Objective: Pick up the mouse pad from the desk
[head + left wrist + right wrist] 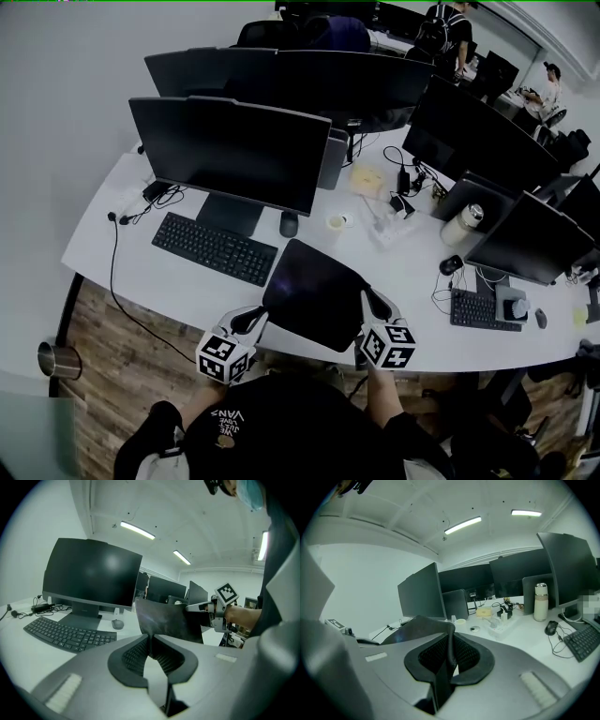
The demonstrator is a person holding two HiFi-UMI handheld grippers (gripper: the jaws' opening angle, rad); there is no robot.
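Observation:
The mouse pad (314,292) is a thin black sheet held up off the white desk (178,281) near its front edge, slightly tilted. My left gripper (261,317) is shut on the pad's left edge, and the pad (168,620) stands up between its ribbed pads in the left gripper view. My right gripper (368,302) is shut on the pad's right edge. In the right gripper view the pad (417,627) curls leftward out of the jaws. The right gripper (199,607) also shows across the pad in the left gripper view.
A black keyboard (214,247), a large monitor (228,150) and a grey mouse (289,224) lie just behind the pad. A cup (337,222), a power strip (384,228) and a white flask (463,225) stand to the right. More monitors (525,239) crowd the far right.

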